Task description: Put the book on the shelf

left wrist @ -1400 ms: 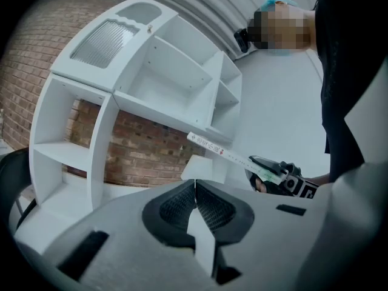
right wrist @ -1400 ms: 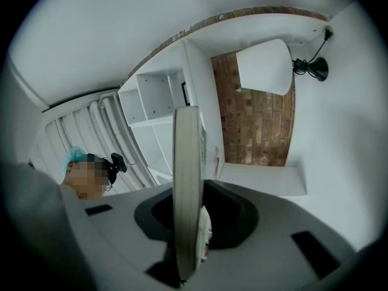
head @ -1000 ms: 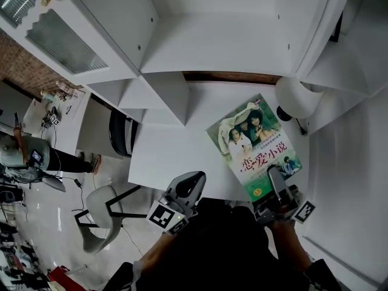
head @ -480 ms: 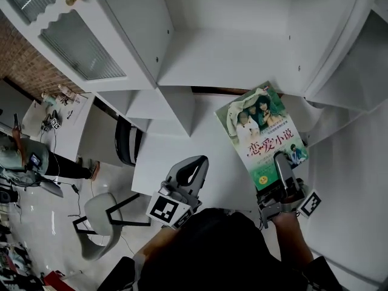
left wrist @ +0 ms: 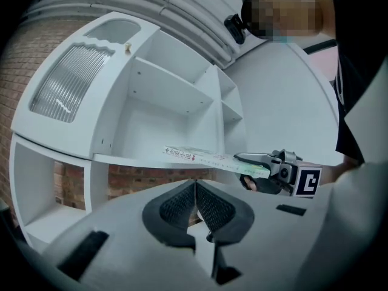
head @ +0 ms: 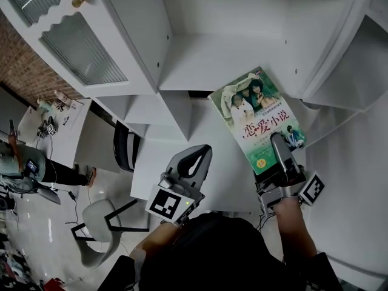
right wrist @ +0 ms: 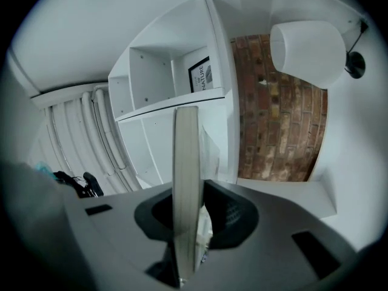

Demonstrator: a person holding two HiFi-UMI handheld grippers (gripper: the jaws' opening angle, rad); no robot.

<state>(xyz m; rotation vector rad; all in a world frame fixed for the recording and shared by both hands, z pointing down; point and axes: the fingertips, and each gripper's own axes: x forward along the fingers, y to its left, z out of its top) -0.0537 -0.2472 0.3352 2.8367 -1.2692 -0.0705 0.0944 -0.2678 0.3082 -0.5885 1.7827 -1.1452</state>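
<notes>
- Jaws on the right gripper (head: 277, 143)?
- Pinching the near edge of the book (head: 253, 115). On the left gripper (head: 197, 157) the jaws are pressed together, empty, above the table (head: 154, 165).
- And the book?
- Held flat, cover up, right of centre, its far corner over the front edge of the white shelf (head: 230, 53).

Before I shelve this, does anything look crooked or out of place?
Only the green-covered paperback book, clamped in the right tongs: it is turned diagonal to the white shelf and its front edge. Nothing looks spilled or damaged.

Glossy paper book (head: 257, 117), matt white shelf (head: 224, 53)
</notes>
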